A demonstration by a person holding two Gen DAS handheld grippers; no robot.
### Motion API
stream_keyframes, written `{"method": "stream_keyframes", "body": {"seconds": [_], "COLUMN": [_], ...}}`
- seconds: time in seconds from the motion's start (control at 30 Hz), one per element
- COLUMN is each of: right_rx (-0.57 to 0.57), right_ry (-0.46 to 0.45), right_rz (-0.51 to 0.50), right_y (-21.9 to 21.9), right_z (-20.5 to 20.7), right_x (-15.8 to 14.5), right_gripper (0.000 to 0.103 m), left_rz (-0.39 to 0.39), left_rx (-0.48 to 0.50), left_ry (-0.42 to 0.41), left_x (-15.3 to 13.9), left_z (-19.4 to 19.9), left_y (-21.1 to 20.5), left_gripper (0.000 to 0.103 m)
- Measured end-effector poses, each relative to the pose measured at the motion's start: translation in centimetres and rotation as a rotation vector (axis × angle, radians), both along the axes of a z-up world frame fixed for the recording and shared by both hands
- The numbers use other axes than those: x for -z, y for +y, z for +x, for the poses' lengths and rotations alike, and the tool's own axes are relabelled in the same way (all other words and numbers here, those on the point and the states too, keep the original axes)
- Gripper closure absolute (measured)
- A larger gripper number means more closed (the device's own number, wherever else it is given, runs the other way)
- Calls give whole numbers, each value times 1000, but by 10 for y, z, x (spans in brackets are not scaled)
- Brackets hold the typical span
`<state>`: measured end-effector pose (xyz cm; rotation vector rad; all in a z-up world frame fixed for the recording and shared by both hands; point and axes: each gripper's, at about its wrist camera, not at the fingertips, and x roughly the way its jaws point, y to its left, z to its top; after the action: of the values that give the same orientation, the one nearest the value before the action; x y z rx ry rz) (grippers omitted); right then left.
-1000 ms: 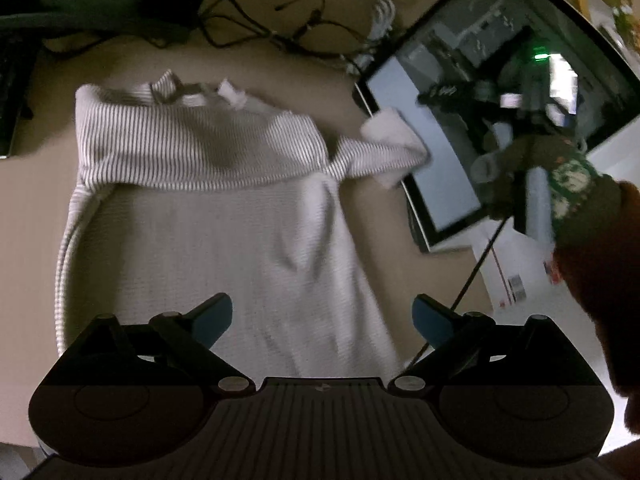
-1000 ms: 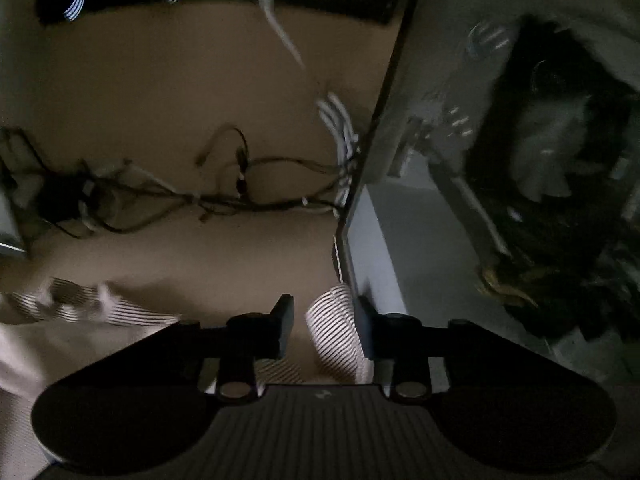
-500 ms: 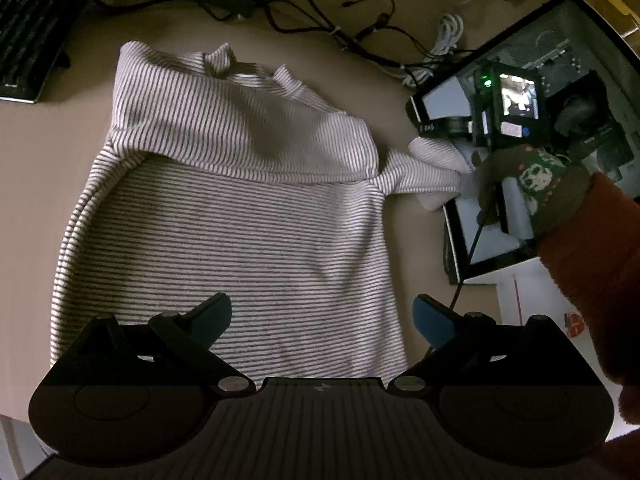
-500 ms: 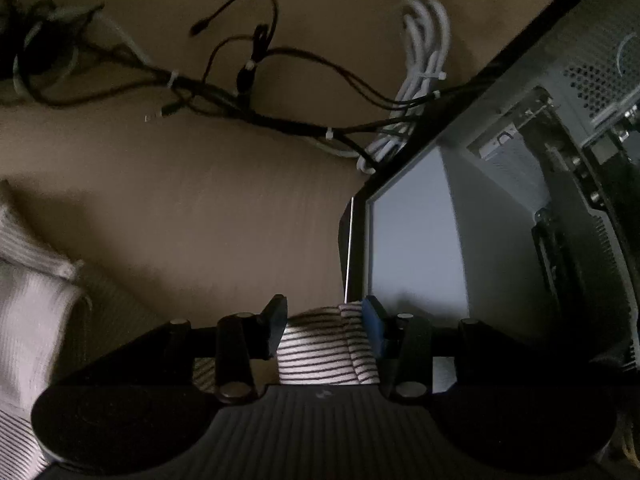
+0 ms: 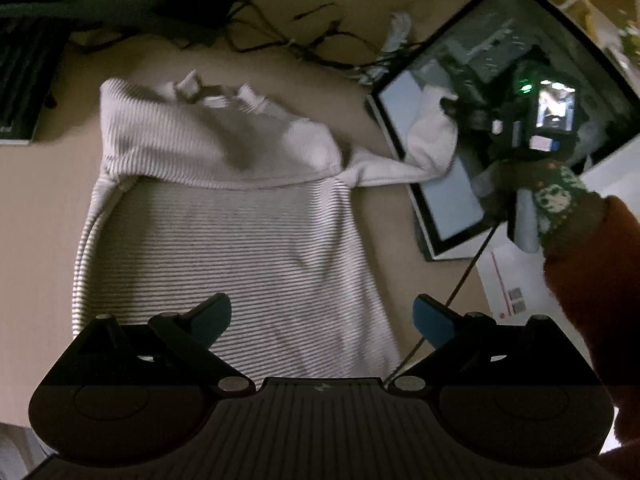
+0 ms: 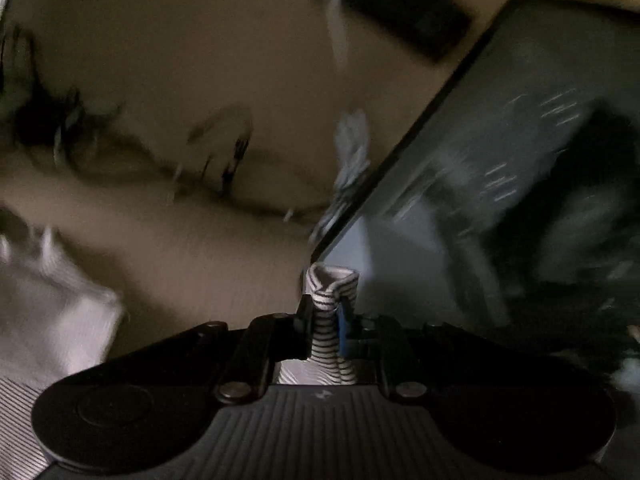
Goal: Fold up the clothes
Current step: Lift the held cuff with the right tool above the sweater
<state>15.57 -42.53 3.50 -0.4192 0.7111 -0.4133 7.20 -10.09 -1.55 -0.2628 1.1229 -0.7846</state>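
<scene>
Tightly between right claw (image 6: 325, 316) jaws: sleeve (image 6: 326, 320).

Left gripper (image 5: 322, 316): hovering above the table, pointing steeply downward, its blue-tipped fingers (image 5: 430, 314) standing wide apart with nothing pressing against them.

Right gripper (image 6: 325, 314): pointing forward and somewhat downward, its jaws closing and pinching a fold of striped sleeve (image 6: 326, 320) between the pads; a tuft of the cloth is bulging up past the fingertips. From the left wrist view this gripper (image 5: 448, 110) is showing far to the right, its rear display glowing.

Right hand (image 5: 536, 188): gripping the handle from below, wearing a patterned knit cuff, with a rust-coloured sleeve (image 5: 592, 280) trailing toward the lower right.
</scene>
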Motion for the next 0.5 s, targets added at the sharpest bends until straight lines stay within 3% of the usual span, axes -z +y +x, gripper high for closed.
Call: {"method": "stream_keyframes", "body": {"seconds": [0.23, 0.5], "right_rx": [21, -25], "right_ry": [-216, -257], "right_rz": [29, 18], "right_y": [30, 64], "right_z": [-52, -60], "right_x": [-71, -92], "right_gripper": [92, 92], "left_rz": [-13, -35], "left_rx": [83, 61], "left_ry": [-48, -67], "left_x": [-13, -19], "left_z": [-12, -19], "left_y": [7, 28], "left_gripper": [3, 2]}}
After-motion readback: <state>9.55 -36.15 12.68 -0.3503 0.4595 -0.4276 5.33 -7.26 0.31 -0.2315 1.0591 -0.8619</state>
